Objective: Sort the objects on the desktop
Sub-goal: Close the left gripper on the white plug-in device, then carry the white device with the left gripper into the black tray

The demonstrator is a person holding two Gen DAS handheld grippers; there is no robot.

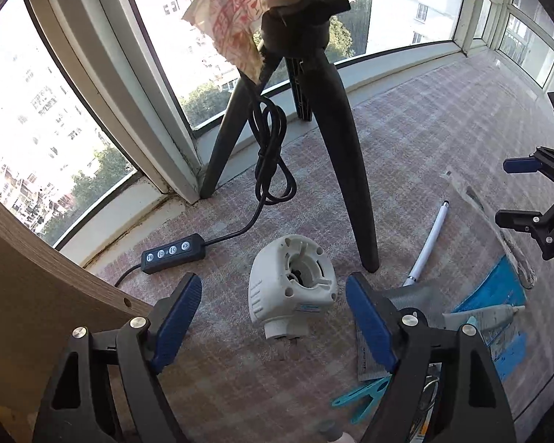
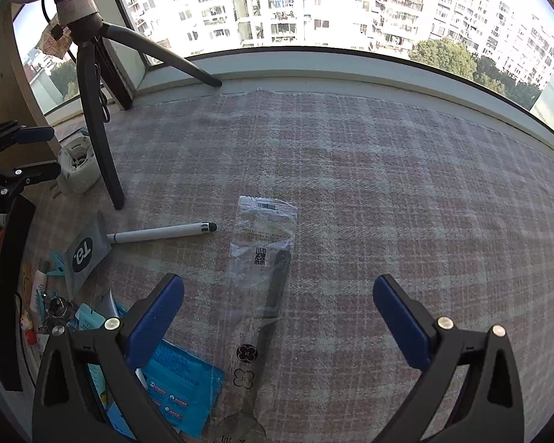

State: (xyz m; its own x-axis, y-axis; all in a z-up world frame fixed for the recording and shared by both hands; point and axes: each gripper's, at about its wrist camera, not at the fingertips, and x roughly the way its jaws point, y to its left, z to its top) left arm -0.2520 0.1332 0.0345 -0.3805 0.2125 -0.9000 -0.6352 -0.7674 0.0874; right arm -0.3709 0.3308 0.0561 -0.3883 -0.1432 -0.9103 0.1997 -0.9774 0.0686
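Sorting looks barely started: plug (image 1: 291,288), stylus (image 2: 162,232) and packet (image 2: 264,258) lie loose (both grippers' jaws apart, empty).

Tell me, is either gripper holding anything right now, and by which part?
Nothing is held. The left gripper is open around the white plug adapter, not touching; the right gripper is open over the clear cutlery packet.

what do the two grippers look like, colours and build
Both match: the left gripper and right gripper have black plastic linkage arms with triangular cut-outs, silver round rivets at the joints, and ribbed blue pads on the fingers. No cables or sleeves show.
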